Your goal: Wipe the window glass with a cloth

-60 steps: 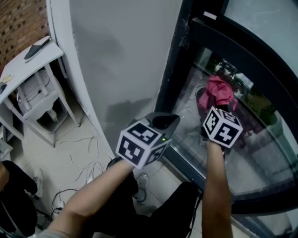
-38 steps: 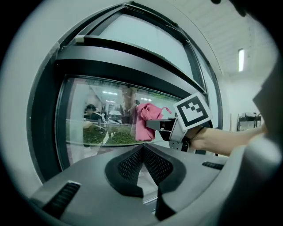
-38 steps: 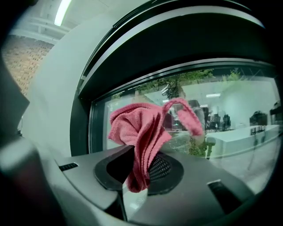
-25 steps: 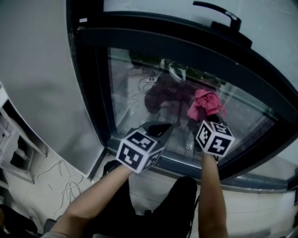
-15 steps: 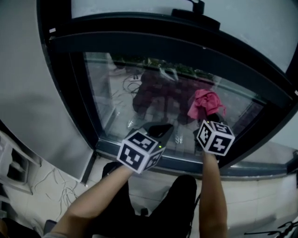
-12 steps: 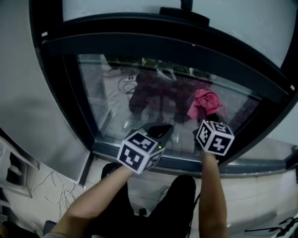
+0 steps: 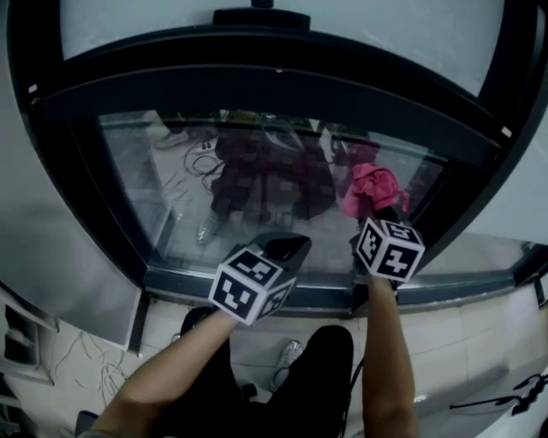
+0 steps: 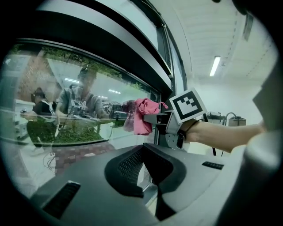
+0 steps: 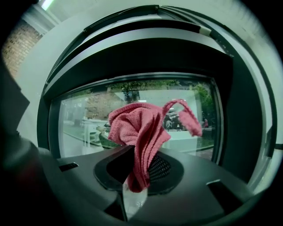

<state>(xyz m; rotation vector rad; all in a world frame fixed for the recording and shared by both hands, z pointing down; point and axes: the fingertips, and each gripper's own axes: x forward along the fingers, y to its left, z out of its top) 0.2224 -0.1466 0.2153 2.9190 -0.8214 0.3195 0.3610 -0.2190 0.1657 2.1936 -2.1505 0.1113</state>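
Straight ahead of both sets of jaws the window glass (image 7: 171, 188) bars the way, hemmed above and at the sides by its dark frame (image 7: 257, 85), the pink cloth (image 9: 139, 128) fills the right gripper (image 9: 132, 194) jaws, and open air lies between the left gripper (image 8: 148, 185) and the right.

In the head view the cube on the right gripper (image 7: 381, 216) hides its jaws and the lower end of the cloth (image 7: 371, 188); the window frame (image 7: 257, 81) runs off both sides; the handle (image 7: 261, 17) is cut by the top edge; the left forearm (image 7: 171, 359) and right forearm (image 7: 385, 359) leave at the bottom edge.
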